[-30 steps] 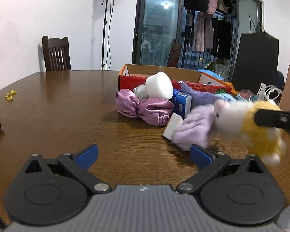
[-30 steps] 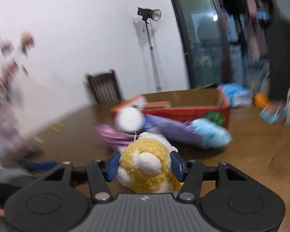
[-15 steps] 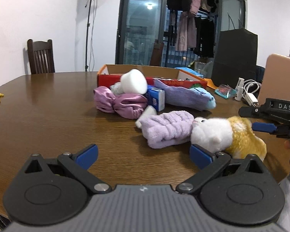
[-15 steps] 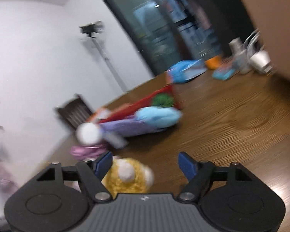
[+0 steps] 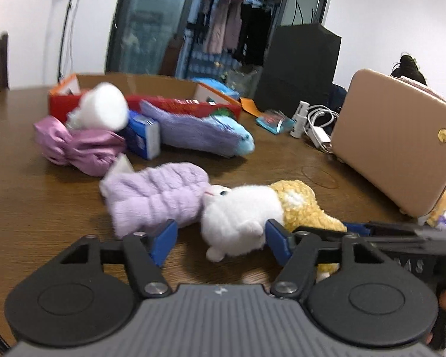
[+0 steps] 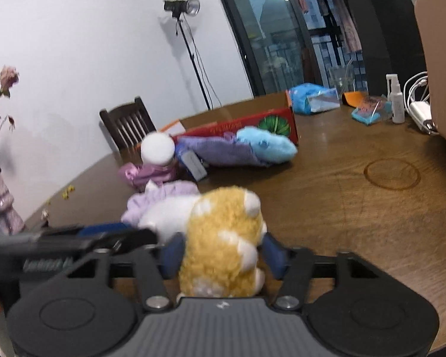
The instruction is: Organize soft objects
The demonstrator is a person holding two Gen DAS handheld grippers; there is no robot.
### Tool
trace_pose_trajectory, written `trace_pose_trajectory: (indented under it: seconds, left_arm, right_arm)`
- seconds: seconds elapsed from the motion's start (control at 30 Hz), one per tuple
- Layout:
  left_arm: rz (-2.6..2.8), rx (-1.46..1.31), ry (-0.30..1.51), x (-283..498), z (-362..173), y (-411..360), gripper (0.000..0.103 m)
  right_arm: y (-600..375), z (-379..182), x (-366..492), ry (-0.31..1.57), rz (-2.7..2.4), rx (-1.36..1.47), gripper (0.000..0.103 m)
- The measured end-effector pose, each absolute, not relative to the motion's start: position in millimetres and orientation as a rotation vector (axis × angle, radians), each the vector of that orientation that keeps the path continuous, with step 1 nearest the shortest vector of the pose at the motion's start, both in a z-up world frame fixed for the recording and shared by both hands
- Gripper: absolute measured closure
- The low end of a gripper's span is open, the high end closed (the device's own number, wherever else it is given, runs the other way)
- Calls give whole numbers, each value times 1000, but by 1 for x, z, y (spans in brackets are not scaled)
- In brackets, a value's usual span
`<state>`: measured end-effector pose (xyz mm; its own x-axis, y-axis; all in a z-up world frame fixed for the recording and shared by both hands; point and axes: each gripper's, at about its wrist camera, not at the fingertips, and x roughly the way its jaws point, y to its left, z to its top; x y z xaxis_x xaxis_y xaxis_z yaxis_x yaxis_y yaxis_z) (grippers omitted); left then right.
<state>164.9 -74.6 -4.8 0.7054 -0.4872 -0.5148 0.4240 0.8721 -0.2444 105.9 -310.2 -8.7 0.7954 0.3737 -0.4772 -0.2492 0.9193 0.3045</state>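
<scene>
Plush hamster (image 6: 223, 238) is being closed on by both grippers at lower centre; box (image 5: 151, 83) at upper left is not yet filled.

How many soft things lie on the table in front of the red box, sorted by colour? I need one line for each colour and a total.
Purple or lilac: 3 (satin scrunchie, fluffy headband, long plush with blue head)
White: 1 (round puff)
White and yellow: 1 (plush animal)
Total: 5
</scene>
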Motion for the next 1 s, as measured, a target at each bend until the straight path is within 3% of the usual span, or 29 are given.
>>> trace_pose_trajectory:
  seconds: [0.13,0.33,0.53,0.8,1.0]
  left_arm:
    - [-586,-149,633,174,-9,-81,55]
    - [-589,-167,631,172,-9,-88,57]
    - [-601,-165,502,188,43,-86,58]
    - [-562,-178,499,318,132,-89,58]
    - [-520,-280,675,464,129,-81,58]
  right_arm:
    - [-317,-10,106,559,317,237,56]
    - [-326,-12,109,560,326,268,59]
    - [-332,34,124,463,375,235,59]
    - [-330,124,253,424,415,168,59]
    - [-332,134,408,607,412,237,59]
